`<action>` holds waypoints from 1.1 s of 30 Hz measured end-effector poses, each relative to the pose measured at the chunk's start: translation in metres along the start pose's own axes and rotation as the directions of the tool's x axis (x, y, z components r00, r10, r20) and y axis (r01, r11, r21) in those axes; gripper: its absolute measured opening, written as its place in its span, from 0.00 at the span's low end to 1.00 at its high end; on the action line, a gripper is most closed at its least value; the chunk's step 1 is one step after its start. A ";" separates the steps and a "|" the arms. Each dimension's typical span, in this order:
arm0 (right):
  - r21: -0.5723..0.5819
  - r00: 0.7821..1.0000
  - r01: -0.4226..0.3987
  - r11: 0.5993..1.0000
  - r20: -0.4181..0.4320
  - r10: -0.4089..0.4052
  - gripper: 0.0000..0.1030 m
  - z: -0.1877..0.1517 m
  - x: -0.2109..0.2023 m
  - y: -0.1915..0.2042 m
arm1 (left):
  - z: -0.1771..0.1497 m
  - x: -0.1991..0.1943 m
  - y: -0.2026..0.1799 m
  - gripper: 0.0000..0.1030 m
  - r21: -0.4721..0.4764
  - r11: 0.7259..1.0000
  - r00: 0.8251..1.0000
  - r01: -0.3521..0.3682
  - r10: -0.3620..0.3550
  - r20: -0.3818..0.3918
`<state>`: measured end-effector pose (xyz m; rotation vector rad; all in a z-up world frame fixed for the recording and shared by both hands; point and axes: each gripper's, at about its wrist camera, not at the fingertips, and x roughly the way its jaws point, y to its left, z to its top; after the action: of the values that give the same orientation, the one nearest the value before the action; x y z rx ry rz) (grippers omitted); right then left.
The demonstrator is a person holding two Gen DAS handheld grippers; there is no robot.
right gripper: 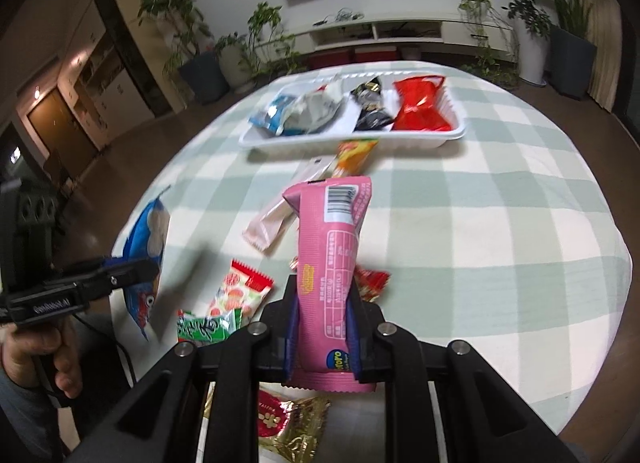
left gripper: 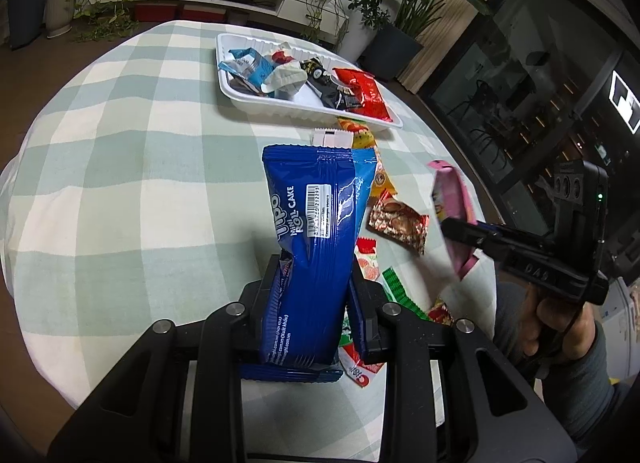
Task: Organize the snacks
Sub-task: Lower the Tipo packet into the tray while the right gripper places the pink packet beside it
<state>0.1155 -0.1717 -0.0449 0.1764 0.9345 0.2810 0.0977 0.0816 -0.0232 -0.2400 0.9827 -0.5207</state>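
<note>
My left gripper [left gripper: 314, 283] is shut on a blue Tipo roll cake packet [left gripper: 316, 223] and holds it upright above the table. My right gripper [right gripper: 322, 303] is shut on a pink snack packet [right gripper: 330, 255], also lifted; it shows in the left wrist view [left gripper: 454, 199] too. A white tray [left gripper: 256, 105] at the far side of the table holds several packets, among them a red one [left gripper: 364, 93] and a black one [left gripper: 328, 83]. The tray also shows in the right wrist view [right gripper: 352, 141].
Loose snack packets lie on the green-checked tablecloth [left gripper: 120, 167] between the grippers and the tray: a brown nut packet [left gripper: 398, 221], a pale pink stick [right gripper: 270, 223], a red and white packet [right gripper: 240, 291], a green one [right gripper: 206, 327]. Potted plants [left gripper: 404, 19] stand beyond the table.
</note>
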 end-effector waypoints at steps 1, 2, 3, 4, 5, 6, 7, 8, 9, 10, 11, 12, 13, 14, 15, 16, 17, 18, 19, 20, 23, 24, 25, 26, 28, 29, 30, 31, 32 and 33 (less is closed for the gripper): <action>0.016 1.000 -0.003 1.000 0.009 0.003 0.20 0.002 -0.003 -0.005 | 0.002 0.000 0.000 0.26 -0.002 1.000 1.000 0.001 -0.001 0.003; 0.032 1.000 -0.006 0.999 0.018 0.006 0.20 0.005 -0.007 -0.012 | 0.005 0.000 0.000 0.26 -0.002 1.000 1.000 0.002 -0.002 0.006; 0.047 1.000 -0.008 0.999 0.027 0.007 0.20 0.007 -0.010 -0.018 | 0.009 0.000 0.000 0.26 -0.001 1.000 1.000 0.001 -0.001 0.010; 0.061 0.999 -0.010 0.998 0.034 0.008 0.20 0.010 -0.013 -0.024 | 0.014 -0.001 -0.001 0.26 0.002 1.000 1.000 0.000 0.000 0.014; 0.076 0.999 -0.010 0.997 0.042 0.007 0.20 0.013 -0.016 -0.030 | 0.019 -0.001 -0.003 0.26 0.007 1.000 1.000 0.000 0.000 0.019; 0.091 0.999 -0.009 0.996 0.050 0.005 0.20 0.017 -0.019 -0.038 | 0.024 -0.001 -0.004 0.26 0.012 1.000 1.000 -0.001 0.001 0.023; 0.104 0.998 -0.007 0.995 0.058 0.001 0.20 0.021 -0.022 -0.045 | 0.031 -0.001 -0.006 0.26 0.018 1.000 1.000 -0.002 0.002 0.028; 0.112 0.998 -0.005 0.994 0.063 -0.002 0.20 0.024 -0.024 -0.050 | 0.038 -0.001 -0.008 0.26 0.025 1.000 0.999 -0.005 0.004 0.034; 0.122 0.997 0.002 0.993 0.073 -0.011 0.20 0.029 -0.028 -0.057 | 0.047 -0.001 -0.011 0.26 0.035 0.999 0.999 -0.008 0.007 0.041; 0.129 0.996 0.006 0.992 0.083 -0.017 0.20 0.035 -0.031 -0.063 | 0.054 -0.001 -0.012 0.26 0.041 0.999 0.999 -0.011 0.009 0.046; 0.135 0.995 0.008 0.991 0.093 -0.021 0.20 0.040 -0.034 -0.068 | 0.063 -0.001 -0.014 0.26 0.048 0.999 0.999 -0.014 0.011 0.052; 0.141 0.994 0.010 0.990 0.106 -0.025 0.20 0.047 -0.038 -0.073 | 0.073 -0.001 -0.016 0.26 0.056 0.998 0.998 -0.019 0.016 0.059; 0.145 0.993 0.011 0.989 0.115 -0.027 0.20 0.052 -0.041 -0.077 | 0.084 -0.001 -0.017 0.26 0.063 0.998 0.998 -0.024 0.020 0.066; 0.149 0.992 0.010 0.989 0.126 -0.029 0.20 0.060 -0.045 -0.082 | 0.093 0.000 -0.018 0.26 0.066 0.997 0.997 -0.029 0.024 0.071; 0.150 0.990 0.007 0.989 0.135 -0.028 0.20 0.068 -0.047 -0.085 | 0.104 0.000 -0.018 0.26 0.071 0.997 0.996 -0.035 0.030 0.079; 0.149 0.989 0.004 0.989 0.144 -0.026 0.20 0.077 -0.049 -0.087 | 0.115 0.001 -0.019 0.26 0.075 0.996 0.996 -0.043 0.036 0.085; 0.146 0.989 -0.001 0.989 0.149 -0.021 0.20 0.087 -0.049 -0.088 | 0.127 0.003 -0.019 0.26 0.077 0.996 0.995 -0.048 0.041 0.088; 0.144 0.988 -0.005 0.990 0.151 -0.016 0.20 0.093 -0.049 -0.087 | 0.139 0.006 -0.019 0.26 0.075 0.996 0.995 -0.052 0.045 0.094; 0.139 0.988 -0.016 0.990 0.156 -0.006 0.20 0.104 -0.047 -0.086 | 0.151 0.009 -0.020 0.26 0.073 0.996 0.994 -0.055 0.048 0.098; 0.129 0.987 -0.028 0.991 0.160 0.007 0.20 0.117 -0.044 -0.084 | 0.163 0.013 -0.021 0.26 0.073 0.996 0.994 -0.060 0.052 0.098; 0.094 0.987 -0.044 0.995 0.156 0.029 0.20 0.147 -0.030 -0.071 | 0.198 0.030 -0.022 0.26 0.073 0.994 0.994 -0.075 0.069 0.083; 0.084 0.988 -0.049 0.995 0.149 0.036 0.20 0.157 -0.022 -0.067 | 0.210 0.040 -0.021 0.26 0.071 0.994 0.994 -0.083 0.078 0.073; 0.076 0.989 -0.055 0.996 0.141 0.043 0.20 0.166 -0.014 -0.064 | 0.219 0.047 -0.019 0.26 0.069 0.994 0.995 -0.086 0.081 0.065; 0.071 0.990 -0.063 0.995 0.130 0.053 0.20 0.174 -0.006 -0.060 | 0.227 0.056 -0.018 0.26 0.069 0.993 0.995 -0.091 0.087 0.056; 0.066 0.992 -0.079 0.995 0.103 0.072 0.20 0.189 0.016 -0.053 | 0.241 0.075 -0.014 0.26 0.066 0.992 0.994 -0.104 0.102 0.031; 0.064 0.993 -0.084 0.994 0.087 0.079 0.20 0.196 0.029 -0.049 | 0.244 0.084 -0.011 0.26 0.059 0.993 0.994 -0.106 0.105 0.021; 0.063 0.994 -0.088 0.994 0.076 0.083 0.20 0.201 0.038 -0.046 | 0.250 0.094 -0.006 0.26 0.045 0.993 0.994 -0.109 0.109 0.011; 0.061 0.994 -0.091 0.994 0.062 0.088 0.20 0.206 0.049 -0.043 | 0.253 0.102 -0.003 0.26 0.034 0.993 0.994 -0.113 0.113 0.006; 0.060 0.995 -0.093 0.994 0.051 0.090 0.20 0.209 0.059 -0.041 | 0.256 0.110 0.001 0.26 0.023 0.993 0.993 -0.119 0.119 0.002; 0.059 0.995 -0.093 0.994 0.036 0.091 0.20 0.212 0.071 -0.038 | 0.258 0.118 0.004 0.26 0.013 0.992 0.993 -0.122 0.122 -0.003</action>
<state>0.3337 -0.1918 0.0145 0.2796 0.9039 0.3336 0.3685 0.0139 0.0294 -0.1668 0.9904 -0.4156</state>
